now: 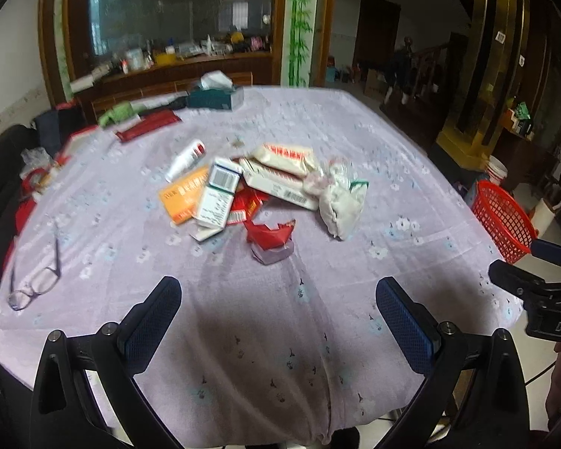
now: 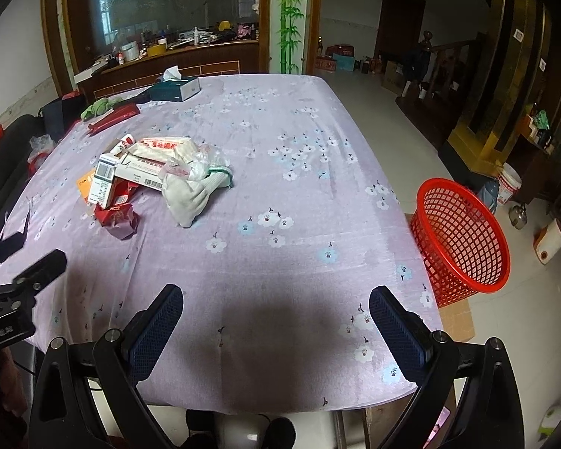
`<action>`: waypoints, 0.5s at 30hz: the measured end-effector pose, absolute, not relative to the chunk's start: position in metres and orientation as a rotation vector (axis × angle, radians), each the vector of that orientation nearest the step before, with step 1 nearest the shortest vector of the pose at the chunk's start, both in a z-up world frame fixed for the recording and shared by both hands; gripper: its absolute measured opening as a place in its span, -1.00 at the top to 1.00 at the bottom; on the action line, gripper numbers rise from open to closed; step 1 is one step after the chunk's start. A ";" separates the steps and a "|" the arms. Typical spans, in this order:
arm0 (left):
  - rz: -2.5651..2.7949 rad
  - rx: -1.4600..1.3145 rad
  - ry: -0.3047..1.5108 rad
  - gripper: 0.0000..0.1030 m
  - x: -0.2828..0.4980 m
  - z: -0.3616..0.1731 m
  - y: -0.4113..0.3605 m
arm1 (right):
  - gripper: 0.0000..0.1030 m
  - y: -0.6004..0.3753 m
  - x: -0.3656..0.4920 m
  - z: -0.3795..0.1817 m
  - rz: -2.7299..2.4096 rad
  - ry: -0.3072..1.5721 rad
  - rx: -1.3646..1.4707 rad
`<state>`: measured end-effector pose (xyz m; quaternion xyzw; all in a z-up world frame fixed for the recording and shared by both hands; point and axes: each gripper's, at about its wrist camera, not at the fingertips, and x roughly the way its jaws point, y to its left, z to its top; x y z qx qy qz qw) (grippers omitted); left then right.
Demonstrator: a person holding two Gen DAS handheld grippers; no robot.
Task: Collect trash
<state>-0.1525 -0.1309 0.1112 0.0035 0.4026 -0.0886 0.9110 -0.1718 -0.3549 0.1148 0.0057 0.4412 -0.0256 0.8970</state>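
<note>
Both tongs, left (image 1: 278,316) and right (image 2: 276,321), are wide open and empty above the worktop (image 2: 280,172). The trash pile (image 1: 258,191) lies mid-worktop, well apart from the red basket (image 2: 462,235); the loose wrappers may slip from the grasp or scatter, and the eyeglasses (image 1: 35,280) may be taken by mistake.

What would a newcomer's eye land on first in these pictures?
A jumble of litter, boxes, red wrappers and a pale glove, heaped mid-table on the lilac flowered cloth. Next, the bright red mesh basket off the table's right edge. Both pairs of tongs, left and right, gape open and empty near the front edge.
</note>
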 end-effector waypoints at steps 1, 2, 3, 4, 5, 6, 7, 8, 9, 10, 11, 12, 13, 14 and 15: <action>-0.191 -0.008 0.851 -1.00 -0.146 0.107 -0.130 | -0.94 -0.356 -0.170 0.113 -0.051 0.922 0.024; -0.200 -0.023 0.872 -1.00 -0.138 0.101 -0.130 | -0.91 -0.357 -0.168 0.112 -0.046 0.928 0.033; -0.204 -0.036 0.892 -1.00 -0.131 0.096 -0.129 | -0.90 -0.357 -0.166 0.111 -0.041 0.934 0.042; -0.211 -0.046 0.914 -1.00 -0.123 0.091 -0.129 | -0.89 -0.358 -0.163 0.110 -0.038 0.939 0.047; -0.218 -0.059 0.931 -1.00 -0.116 0.085 -0.128 | -0.81 -0.358 -0.161 0.109 -0.035 0.942 0.051; -0.218 -0.069 0.940 -1.00 -0.109 0.081 -0.128 | -0.76 -0.358 -0.158 0.108 -0.025 0.949 0.062; -0.215 -0.075 0.955 -1.00 -0.101 0.077 -0.128 | -0.74 -0.359 -0.155 0.107 -0.017 0.956 0.072; -0.213 -0.080 0.967 -1.00 -0.094 0.073 -0.128 | -0.73 -0.359 -0.153 0.106 -0.015 0.959 0.080; -0.207 -0.089 0.975 -1.00 -0.087 0.070 -0.127 | -0.70 -0.360 -0.151 0.106 -0.015 0.959 0.085; -0.200 -0.101 0.980 -1.00 -0.079 0.067 -0.125 | -0.69 -0.361 -0.147 0.106 -0.012 0.959 0.097; -0.200 -0.108 0.984 -0.99 -0.073 0.065 -0.124 | -0.66 -0.362 -0.145 0.106 -0.007 0.960 0.107; -0.200 -0.110 0.990 -0.98 -0.068 0.062 -0.125 | -0.64 -0.364 -0.142 0.106 -0.003 0.962 0.119; -0.198 -0.107 0.996 -0.87 -0.062 0.061 -0.126 | -0.63 -0.365 -0.138 0.105 -0.001 0.963 0.128; -0.196 -0.098 1.009 -0.74 -0.056 0.058 -0.128 | -0.62 -0.365 -0.134 0.105 0.005 0.963 0.135; -0.198 -0.085 1.027 -0.67 -0.050 0.054 -0.130 | -0.60 -0.364 -0.130 0.104 0.017 0.966 0.146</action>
